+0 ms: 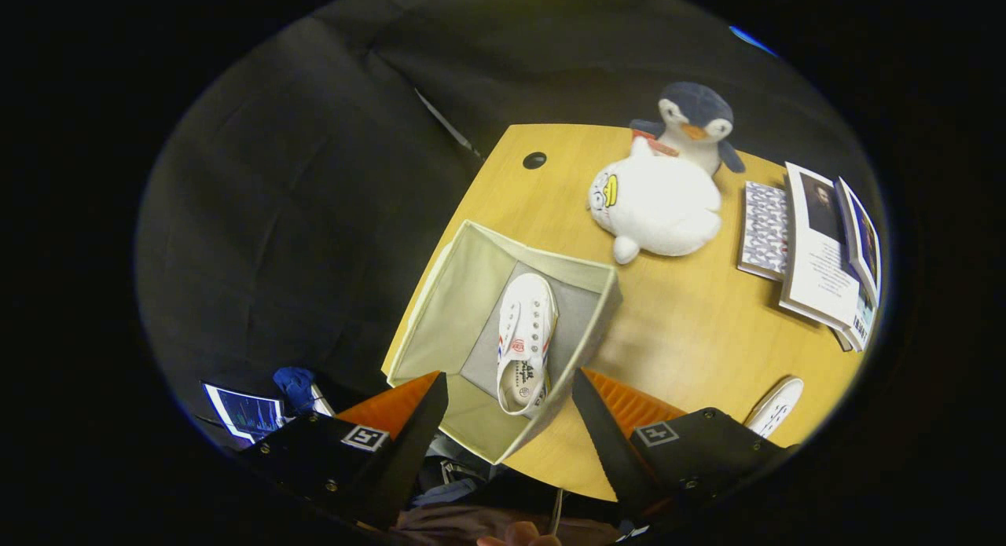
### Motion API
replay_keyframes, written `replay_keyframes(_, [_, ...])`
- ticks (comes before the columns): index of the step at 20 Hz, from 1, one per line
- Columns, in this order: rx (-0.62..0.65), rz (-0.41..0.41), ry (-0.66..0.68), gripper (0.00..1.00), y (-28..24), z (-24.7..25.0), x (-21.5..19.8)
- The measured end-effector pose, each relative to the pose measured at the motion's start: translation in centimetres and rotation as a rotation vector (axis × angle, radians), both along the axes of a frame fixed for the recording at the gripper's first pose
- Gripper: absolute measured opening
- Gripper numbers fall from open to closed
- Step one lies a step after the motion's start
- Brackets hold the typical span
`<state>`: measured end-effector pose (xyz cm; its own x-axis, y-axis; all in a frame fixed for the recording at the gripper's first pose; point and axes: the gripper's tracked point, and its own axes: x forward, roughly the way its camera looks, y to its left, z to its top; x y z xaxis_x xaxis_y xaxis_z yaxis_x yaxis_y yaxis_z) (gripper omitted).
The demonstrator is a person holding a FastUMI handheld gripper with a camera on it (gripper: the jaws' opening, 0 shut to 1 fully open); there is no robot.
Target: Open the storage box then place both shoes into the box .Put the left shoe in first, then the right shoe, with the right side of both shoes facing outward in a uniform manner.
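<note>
Beige fabric forms the walls of the open storage box (440,310), which stands at the near left corner of the wooden surface (692,326), in the centre of the frame. Its top is open and its grey floor is visible. One white sneaker (524,343) with red and blue stripes on its side lies inside the box on that floor, sole down, heel toward the camera and toe pointing away. It sits toward the right half of the box, close to the right wall, with bare floor showing to its left.

At the bottom of the frame the gripper (509,389) hovers above the box's near edge, its fingers (424,420) spread wide apart and holding nothing; the heel of the boxed sneaker shows in the gap between them.

A second white shoe (776,406) lies on the surface at the lower right of the frame, outside the box, partly hidden behind the right finger's housing.

Farther back on the surface, in the upper right of the frame, a white plush duck (660,208) lies on its side, and a plush penguin (695,126) sits just behind it, touching it. Right of the plush toys is a patterned book (764,230), and beside it a stack of books and magazines (825,255) near the surface's right edge. A dark round hole (534,160) marks the surface's far left corner.
</note>
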<state>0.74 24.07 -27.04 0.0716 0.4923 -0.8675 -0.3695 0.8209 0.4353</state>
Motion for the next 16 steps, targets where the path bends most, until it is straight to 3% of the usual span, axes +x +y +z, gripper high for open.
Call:
replay_keyframes(4, [-0.001, -0.065, 0.006, 0.98, -6.0, 0.2, -0.2])
replay_keyframes(16, [-0.012, -0.389, 0.057, 0.98, -21.5, -4.4, -2.1])
